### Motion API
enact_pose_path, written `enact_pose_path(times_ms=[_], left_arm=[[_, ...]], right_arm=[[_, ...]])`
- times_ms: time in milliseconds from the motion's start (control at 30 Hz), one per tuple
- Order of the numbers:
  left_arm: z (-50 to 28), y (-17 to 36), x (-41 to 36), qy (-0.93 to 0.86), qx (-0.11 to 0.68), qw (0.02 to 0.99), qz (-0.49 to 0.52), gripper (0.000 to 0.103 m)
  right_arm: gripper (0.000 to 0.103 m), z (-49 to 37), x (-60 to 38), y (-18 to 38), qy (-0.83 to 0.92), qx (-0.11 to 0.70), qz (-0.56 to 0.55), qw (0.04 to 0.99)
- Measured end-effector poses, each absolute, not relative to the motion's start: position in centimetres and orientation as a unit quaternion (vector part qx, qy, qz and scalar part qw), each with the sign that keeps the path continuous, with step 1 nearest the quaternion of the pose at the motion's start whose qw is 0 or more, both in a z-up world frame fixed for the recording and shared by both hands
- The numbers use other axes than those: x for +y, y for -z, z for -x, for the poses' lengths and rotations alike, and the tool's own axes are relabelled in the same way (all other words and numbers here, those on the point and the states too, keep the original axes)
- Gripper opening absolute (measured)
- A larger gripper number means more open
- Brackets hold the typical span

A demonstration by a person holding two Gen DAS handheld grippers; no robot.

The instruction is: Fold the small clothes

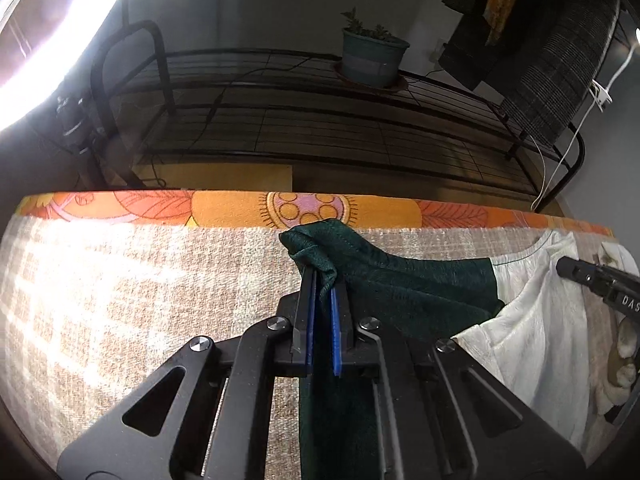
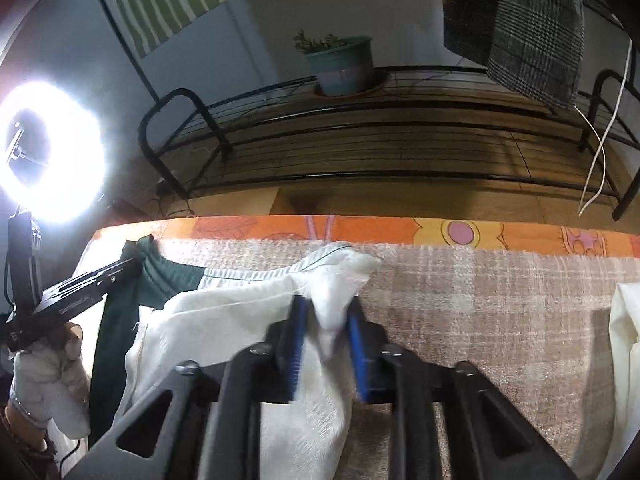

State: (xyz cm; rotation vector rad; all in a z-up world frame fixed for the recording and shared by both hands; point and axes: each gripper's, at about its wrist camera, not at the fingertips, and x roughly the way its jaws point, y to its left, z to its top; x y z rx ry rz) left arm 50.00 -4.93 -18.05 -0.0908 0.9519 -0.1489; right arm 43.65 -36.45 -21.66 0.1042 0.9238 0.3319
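Observation:
A small garment, dark green (image 1: 400, 280) on one side and white (image 1: 532, 320) on the other, is stretched above the checked beige cloth (image 1: 140, 300) on the table. My left gripper (image 1: 322, 276) is shut on the green corner. My right gripper (image 2: 326, 304) is shut on the white corner (image 2: 340, 276). In the right wrist view the green part (image 2: 160, 276) and the left gripper (image 2: 136, 266) show at far left. In the left wrist view the right gripper's body (image 1: 592, 280) shows at far right.
An orange floral sheet (image 1: 240, 208) edges the table's far side. Beyond stands a black wire rack (image 1: 320, 120) with a potted plant (image 1: 372, 60). A ring light (image 2: 52, 152) glares at left. Another white cloth (image 2: 628, 340) lies at right. Clothes (image 2: 532, 32) hang behind.

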Motion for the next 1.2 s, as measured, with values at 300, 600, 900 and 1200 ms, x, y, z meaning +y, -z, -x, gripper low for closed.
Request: enact_pose_path(times_ms=[300,600,900,1200], left_arm=[[-47.0,15.4,-4.7,0.106,0.433,0.894,0.047,0.000],[-40.6,10.7,-3.8,0.130,0.405,0.903,0.050,0.000],[-31.2,7.8,-3.2,0.151,0.392,0.907,0.027,0.000],[-21.1,8.6,-2.9,0.167,0.393,0.904,0.031,0.000]], right_arm=[[0.000,-41.0,-35.8,17.8,-0.180,0.411,-0.031,0.893],[0.000,-35.2,-35.3,13.9,-0.190,0.393,-0.007,0.900],[0.000,-26.7,-34.4,11.1,-0.202,0.384,0.035,0.900],[0.000,-16.9,-33.8,13.2,-0.212,0.395,0.064,0.892]])
